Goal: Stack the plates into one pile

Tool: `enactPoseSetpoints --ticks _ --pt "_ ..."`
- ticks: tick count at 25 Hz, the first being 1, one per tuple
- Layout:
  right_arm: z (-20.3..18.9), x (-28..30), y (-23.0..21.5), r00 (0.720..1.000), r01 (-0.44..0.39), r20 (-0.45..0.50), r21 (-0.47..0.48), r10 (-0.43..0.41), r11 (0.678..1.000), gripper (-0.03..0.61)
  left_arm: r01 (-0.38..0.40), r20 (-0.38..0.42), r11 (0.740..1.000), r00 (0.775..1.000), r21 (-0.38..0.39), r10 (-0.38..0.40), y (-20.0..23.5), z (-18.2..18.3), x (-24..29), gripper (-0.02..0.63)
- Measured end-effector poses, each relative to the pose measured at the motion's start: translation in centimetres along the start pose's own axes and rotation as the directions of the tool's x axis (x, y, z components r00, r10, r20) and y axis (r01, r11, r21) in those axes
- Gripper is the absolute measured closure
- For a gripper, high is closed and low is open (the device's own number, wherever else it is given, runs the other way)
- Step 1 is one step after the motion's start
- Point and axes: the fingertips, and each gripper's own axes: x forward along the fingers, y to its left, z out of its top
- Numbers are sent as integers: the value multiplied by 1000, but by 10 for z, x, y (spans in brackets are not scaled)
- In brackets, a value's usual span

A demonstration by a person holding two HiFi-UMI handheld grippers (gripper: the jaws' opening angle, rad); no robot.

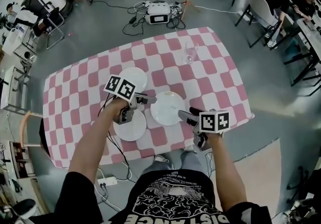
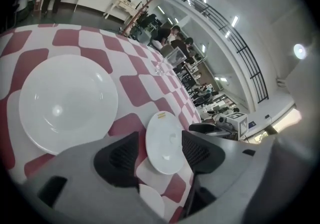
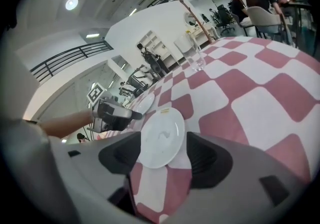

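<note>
- A counter (image 1: 220, 67) under a pink-and-white checked cloth (image 1: 75, 82) is seen in the middle of the head view.
- Three white plates are laid flat on it, apart from one another and not stacked.
- The middle plate (image 1: 167, 108) is set near the centre of the frame.
- The upper plate (image 1: 138, 75) is found up and to the left of it, partly hidden by a marker cube.
- The lower plate (image 1: 131, 129) is placed at the lower left, near the counter's near edge.
- An empty glass (image 1: 189, 52) is stood upright further up the frame, well apart from the plates.
- The left tool (image 1: 148, 99) is held over the cloth at the left rim of the middle plate; its jaws are spread wide and nothing is gripped.
- The right tool (image 1: 184, 115) is held at the lower right rim of the same plate, its jaws also spread wide and empty.
- In each gripper view the middle plate is framed in the gap between the jaws, with neither pad pressed on it.
- Whether either tool touches the rim cannot be told.
</note>
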Motion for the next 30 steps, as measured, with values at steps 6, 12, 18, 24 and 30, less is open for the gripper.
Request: enactPoseSetpoints --ticks 6,12,18,24,30 --pt "-14 8 -6 999 -7 -31 79 9 997 291 -18 -88 1000 996 -8 17 9 -13 14 336" --pt "-19 13 -11 999 -19 -30 150 24 989 309 -14 -115 1000 993 3 14 12 -15 23 363" --pt "-17 17 -11 999 -41 -9 201 44 979 335 -16 -126 1000 992 27 19 12 -14 27 400" --pt "-16 18 -11 999 -54 7 257 54 965 355 -20 -146 999 989 45 26 10 -15 33 431" --pt "-18 21 -17 1000 -25 -1 288 26 957 421 -34 -171 998 984 59 44 13 -17 36 478"
